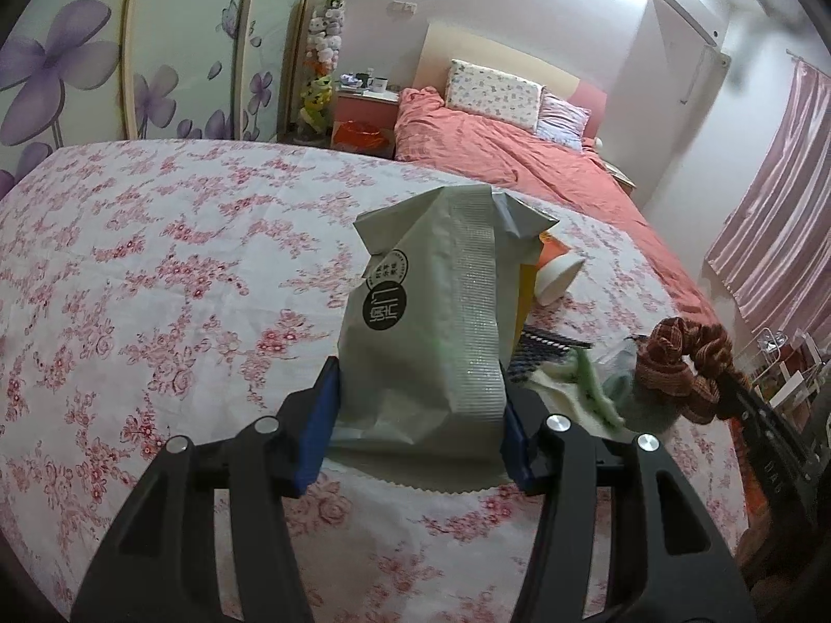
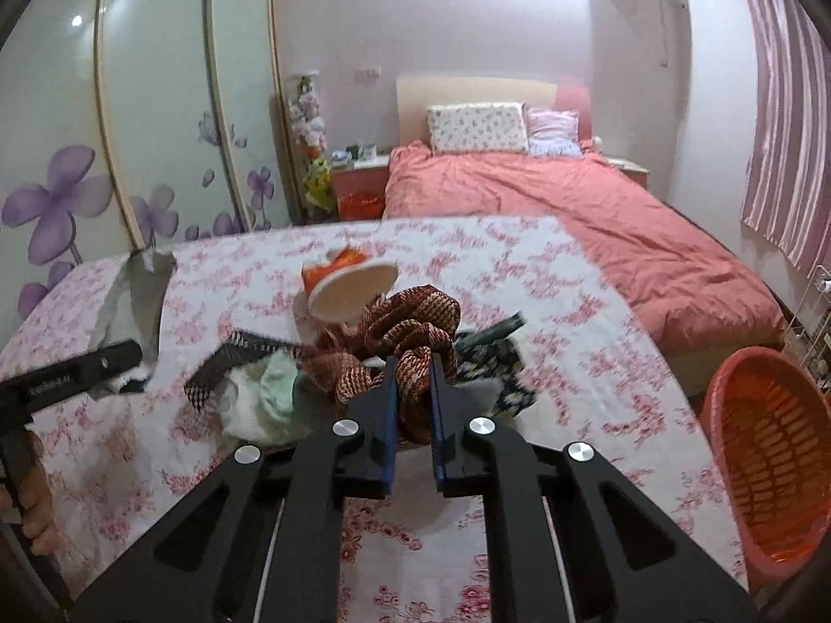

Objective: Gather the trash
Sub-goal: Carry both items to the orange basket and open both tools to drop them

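The left gripper (image 1: pixel 418 405) is clamped on a pale green paper bag (image 1: pixel 431 311), both blue pads pressed against its sides, and the bag stands upright between the fingers over the flowery tablecloth (image 1: pixel 156 270). Just to the right of that bag there's an orange paper cup (image 1: pixel 558 272) tipped on its side, plus a dark comb-looking thing, though I can't tell for sure what it is.

The right gripper (image 2: pixel 414 379) is pinching a brown checked scrunchie (image 2: pixel 410 337), fingers nearly together around a fold of it. Right behind and around the scrunchie sits a little pile: a mint green cloth (image 2: pixel 278 389) to the left, and some dark patterned fabric to the right. An orange basket (image 2: pixel 768 451) sits off to the far right of it, beside the table.
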Demonstrator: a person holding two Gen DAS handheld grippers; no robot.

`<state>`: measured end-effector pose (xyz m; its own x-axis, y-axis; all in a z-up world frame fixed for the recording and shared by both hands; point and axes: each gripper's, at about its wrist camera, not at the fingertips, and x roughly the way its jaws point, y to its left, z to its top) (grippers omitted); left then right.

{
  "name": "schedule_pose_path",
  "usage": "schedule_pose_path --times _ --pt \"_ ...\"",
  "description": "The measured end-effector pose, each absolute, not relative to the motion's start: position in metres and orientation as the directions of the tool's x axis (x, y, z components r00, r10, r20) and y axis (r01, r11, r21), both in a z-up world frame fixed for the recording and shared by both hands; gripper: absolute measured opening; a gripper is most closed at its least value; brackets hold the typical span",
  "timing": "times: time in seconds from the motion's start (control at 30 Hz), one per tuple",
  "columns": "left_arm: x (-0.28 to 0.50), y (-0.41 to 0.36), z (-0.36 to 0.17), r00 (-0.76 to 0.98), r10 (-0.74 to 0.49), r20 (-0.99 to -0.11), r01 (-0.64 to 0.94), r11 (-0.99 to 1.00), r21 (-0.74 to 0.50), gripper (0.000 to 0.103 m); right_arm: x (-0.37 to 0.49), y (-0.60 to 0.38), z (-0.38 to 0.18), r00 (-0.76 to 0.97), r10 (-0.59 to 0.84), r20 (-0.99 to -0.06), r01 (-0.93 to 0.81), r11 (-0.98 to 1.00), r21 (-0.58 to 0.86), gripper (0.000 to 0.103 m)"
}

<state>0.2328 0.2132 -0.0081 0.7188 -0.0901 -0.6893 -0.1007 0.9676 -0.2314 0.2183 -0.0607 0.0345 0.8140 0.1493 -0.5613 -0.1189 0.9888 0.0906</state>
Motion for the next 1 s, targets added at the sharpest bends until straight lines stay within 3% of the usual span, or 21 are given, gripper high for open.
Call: schedule_pose_path --times 0.63,1.0 --pt "0.206 0.111 0.031 0.728 -0.244 -0.641 0.132 0.967 -0.219 0.054 0.17 -0.148 0.073 0.914 -0.018 -0.406 0.07 0.991 0.115 0.01" --pt "0.204 0.024 0.037 0.684 -0.363 -0.633 0.293 0.931 -0.217 0.054 0.148 -0.21 0.07 0.916 -0.162 -0.367 0.221 0.967 0.125 0.01"
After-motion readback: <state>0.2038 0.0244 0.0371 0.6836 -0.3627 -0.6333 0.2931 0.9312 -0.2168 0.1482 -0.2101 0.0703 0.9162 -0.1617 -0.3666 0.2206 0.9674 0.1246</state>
